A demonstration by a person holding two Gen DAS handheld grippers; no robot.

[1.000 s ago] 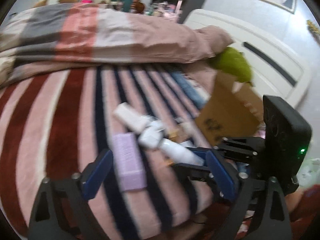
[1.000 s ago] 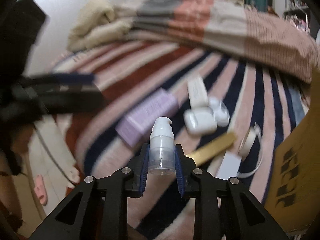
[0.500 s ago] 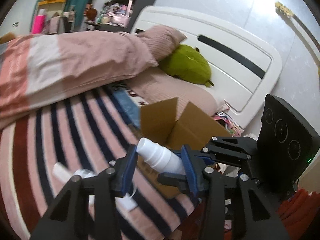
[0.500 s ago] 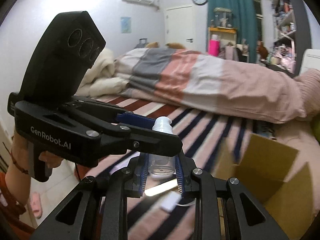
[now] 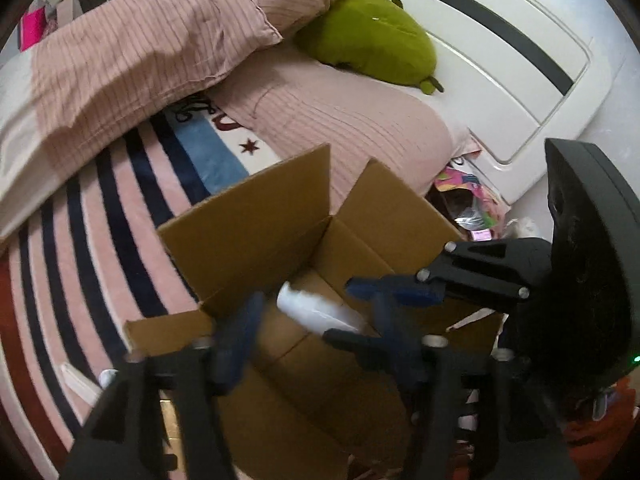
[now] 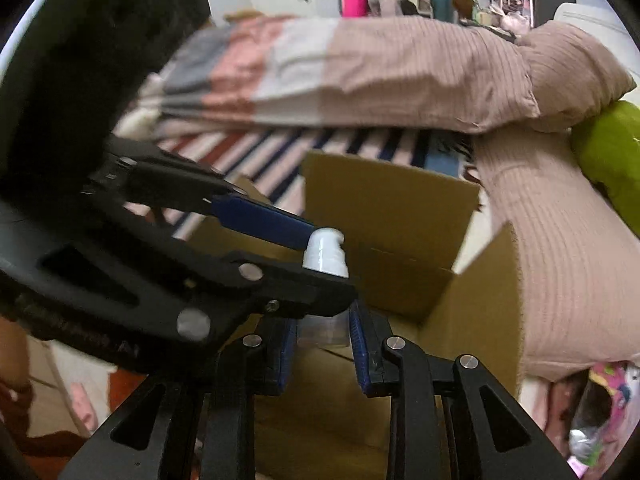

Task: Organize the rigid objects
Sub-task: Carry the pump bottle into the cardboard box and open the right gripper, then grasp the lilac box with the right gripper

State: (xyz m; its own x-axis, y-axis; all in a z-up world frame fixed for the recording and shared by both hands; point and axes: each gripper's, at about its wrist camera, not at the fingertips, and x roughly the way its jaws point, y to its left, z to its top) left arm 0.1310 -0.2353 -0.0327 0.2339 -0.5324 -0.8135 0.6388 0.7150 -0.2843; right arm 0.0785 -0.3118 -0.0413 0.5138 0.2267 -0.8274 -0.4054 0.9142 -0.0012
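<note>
At the lower centre of the right wrist view, the right gripper (image 6: 323, 334) is clamped on the base of a white pump bottle (image 6: 325, 254), above the open cardboard box (image 6: 404, 216). The left gripper (image 5: 310, 330) stands with fingers apart on either side of the bottle's top.

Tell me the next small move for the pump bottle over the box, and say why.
Probably lower the right gripper a little and open it. It is shut on the pump bottle, which hangs above the open cardboard box. The left gripper is open around the bottle without clamping it, so it should probably back away first.
</note>
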